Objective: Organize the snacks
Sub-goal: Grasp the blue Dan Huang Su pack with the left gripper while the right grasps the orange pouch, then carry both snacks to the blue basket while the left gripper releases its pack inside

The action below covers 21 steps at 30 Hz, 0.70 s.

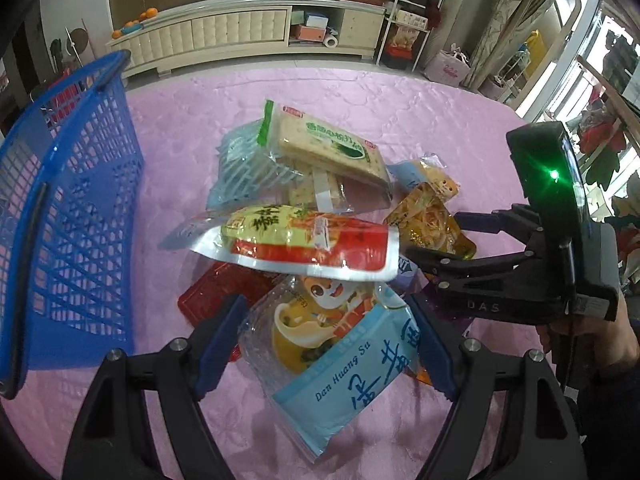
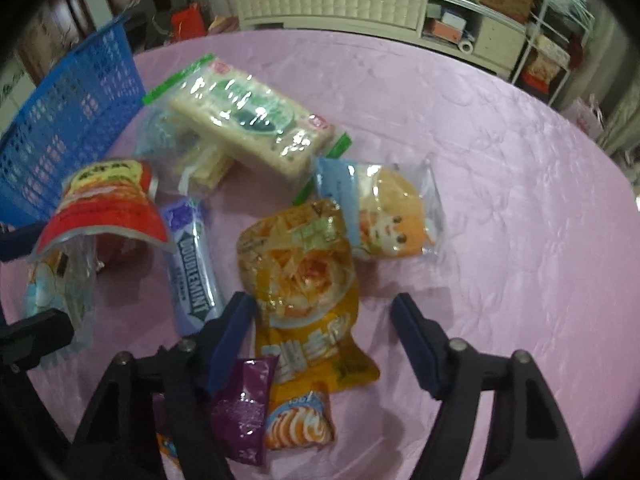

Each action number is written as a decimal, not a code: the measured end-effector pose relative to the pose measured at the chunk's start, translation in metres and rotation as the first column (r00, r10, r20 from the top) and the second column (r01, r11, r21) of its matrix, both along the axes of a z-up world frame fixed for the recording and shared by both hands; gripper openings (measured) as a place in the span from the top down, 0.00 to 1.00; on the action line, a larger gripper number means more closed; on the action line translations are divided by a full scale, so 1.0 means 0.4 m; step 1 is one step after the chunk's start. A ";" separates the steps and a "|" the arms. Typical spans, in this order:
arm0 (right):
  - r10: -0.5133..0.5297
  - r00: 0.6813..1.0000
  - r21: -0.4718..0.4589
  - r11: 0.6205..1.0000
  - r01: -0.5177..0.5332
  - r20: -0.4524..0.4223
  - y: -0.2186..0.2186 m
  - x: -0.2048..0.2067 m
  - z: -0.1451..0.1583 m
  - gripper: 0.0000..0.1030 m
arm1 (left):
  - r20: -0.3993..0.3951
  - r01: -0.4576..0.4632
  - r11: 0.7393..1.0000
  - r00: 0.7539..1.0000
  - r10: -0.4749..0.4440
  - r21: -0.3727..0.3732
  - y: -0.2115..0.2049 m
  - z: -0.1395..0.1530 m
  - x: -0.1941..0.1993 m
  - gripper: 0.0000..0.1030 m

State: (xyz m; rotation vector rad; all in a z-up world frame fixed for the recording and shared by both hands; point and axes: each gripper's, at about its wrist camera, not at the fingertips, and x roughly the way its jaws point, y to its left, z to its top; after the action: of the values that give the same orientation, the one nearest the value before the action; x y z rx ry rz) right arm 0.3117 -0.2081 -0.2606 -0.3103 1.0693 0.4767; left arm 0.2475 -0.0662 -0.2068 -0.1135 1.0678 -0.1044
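Snack pile: about ten packets heaped mid-bench, just right of one blue basket (image 1: 68, 216) standing on the pink cloth (image 1: 400, 112).
Legible writing: "Dan Huang Su" on the blue-and-clear packet (image 1: 340, 360); "DOUBLEMINT" on the purple gum pack (image 2: 192, 264).
Cracker packs: two, stacked beside the basket (image 1: 328, 144).
Left gripper (image 1: 328, 344): jaws spread, straddling the Dan Huang Su packet without gripping it.
Right gripper (image 2: 324, 340): jaws released, over the orange pouch (image 2: 308, 288).

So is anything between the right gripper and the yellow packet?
No. The right gripper is open right over the yellow packet, nothing on top of it; a purple wrapper only lies beside its near end.
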 end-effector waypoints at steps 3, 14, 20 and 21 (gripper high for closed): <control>0.047 0.999 -0.018 0.999 -0.046 0.025 0.020 -0.008 0.005 0.60 | -0.002 0.004 1.000 1.000 -0.004 -0.004 -0.003 -0.007 -0.002 0.23; 0.008 1.000 0.133 0.991 -0.011 0.027 -0.044 -0.055 0.079 0.66 | 0.062 0.039 0.999 0.997 -0.039 0.004 -0.031 0.061 -0.045 0.23; -0.005 0.996 0.150 0.989 -0.008 0.085 -0.040 -0.138 0.176 0.66 | 0.129 0.049 0.999 0.990 -0.049 0.003 -0.043 0.142 -0.092 0.23; -0.008 0.996 0.155 0.988 -0.007 0.091 -0.044 -0.154 0.188 0.66 | 0.141 0.050 0.999 0.989 -0.050 0.003 -0.044 0.157 -0.103 0.23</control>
State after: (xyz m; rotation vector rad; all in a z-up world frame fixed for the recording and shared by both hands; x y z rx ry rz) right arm 0.2501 -0.2257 -0.1855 -0.1924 0.9372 0.5371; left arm 0.2064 -0.0838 -0.1441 -0.0790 0.9301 -0.1558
